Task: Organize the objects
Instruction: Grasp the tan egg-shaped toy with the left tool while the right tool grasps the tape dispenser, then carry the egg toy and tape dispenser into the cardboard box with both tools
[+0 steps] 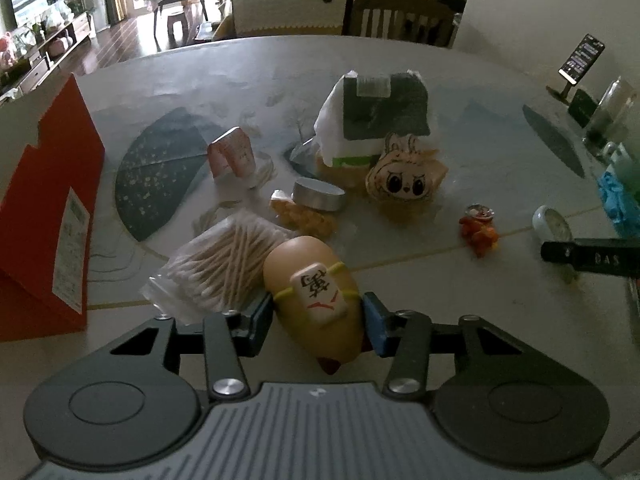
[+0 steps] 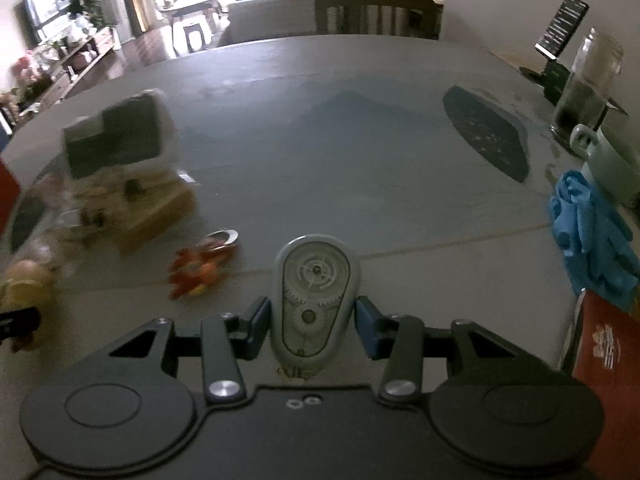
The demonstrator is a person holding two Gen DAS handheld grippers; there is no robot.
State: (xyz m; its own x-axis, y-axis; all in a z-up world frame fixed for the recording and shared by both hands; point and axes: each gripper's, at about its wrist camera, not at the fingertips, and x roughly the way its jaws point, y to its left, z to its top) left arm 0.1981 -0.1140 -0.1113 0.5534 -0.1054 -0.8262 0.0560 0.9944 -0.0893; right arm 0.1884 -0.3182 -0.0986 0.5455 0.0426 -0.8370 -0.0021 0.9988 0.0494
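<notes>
Over a cluttered table (image 1: pixel 240 80), the left gripper (image 1: pixel 318 316) clamps its blue pads on a tan egg toy (image 1: pixel 316 304) bearing a mahjong tile, beside a bag of swabs (image 1: pixel 220 264). The right gripper (image 2: pixel 314 320) pinches a gear case (image 2: pixel 314 296) above the tabletop, near an orange toy (image 2: pixel 200 268).

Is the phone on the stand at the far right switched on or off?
On. The phone leans on its stand, and its screen glows with rows of text in both wrist views.
</notes>
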